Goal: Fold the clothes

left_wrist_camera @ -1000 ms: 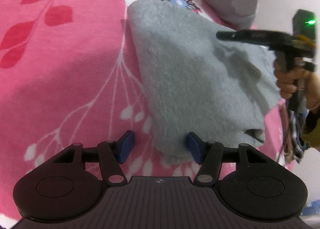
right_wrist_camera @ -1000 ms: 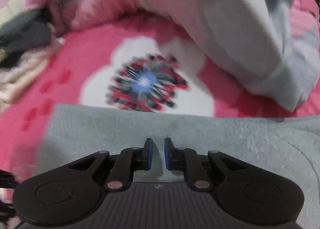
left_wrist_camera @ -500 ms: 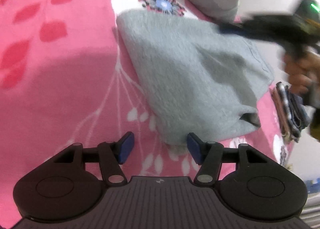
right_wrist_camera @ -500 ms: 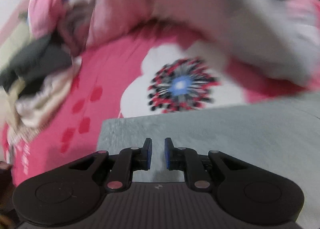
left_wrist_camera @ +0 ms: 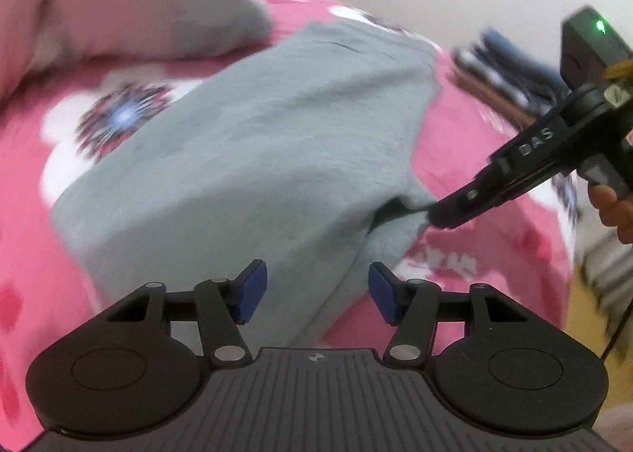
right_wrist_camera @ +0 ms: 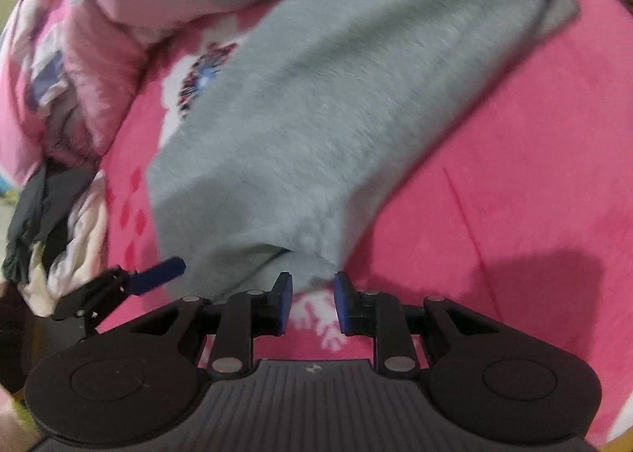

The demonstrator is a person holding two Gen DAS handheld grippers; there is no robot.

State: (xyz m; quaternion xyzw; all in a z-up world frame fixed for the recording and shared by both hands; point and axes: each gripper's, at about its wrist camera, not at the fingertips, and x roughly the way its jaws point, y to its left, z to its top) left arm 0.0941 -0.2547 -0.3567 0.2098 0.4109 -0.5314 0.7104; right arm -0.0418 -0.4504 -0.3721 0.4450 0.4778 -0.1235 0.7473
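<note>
Grey fleece garment (right_wrist_camera: 336, 104) lies folded on the pink floral bedspread (right_wrist_camera: 514, 195), running from frame centre to upper right in your right wrist view. Reads soft, thick, light, limp: it should sag and slide off thin pinches, so take it at the doubled lower edge, through both layers.

Your right gripper (right_wrist_camera: 312, 303) has just been opening; pads apart, only the garment's tip near them, nothing held. Your left gripper (left_wrist_camera: 314, 292) stands half open, a fold corner between the pads but unpressed.

Pink quilt (left_wrist_camera: 130, 5) crowds the upper left; folded stack (left_wrist_camera: 510, 72) upper right; loose clothes (right_wrist_camera: 51, 222) at left edge.
</note>
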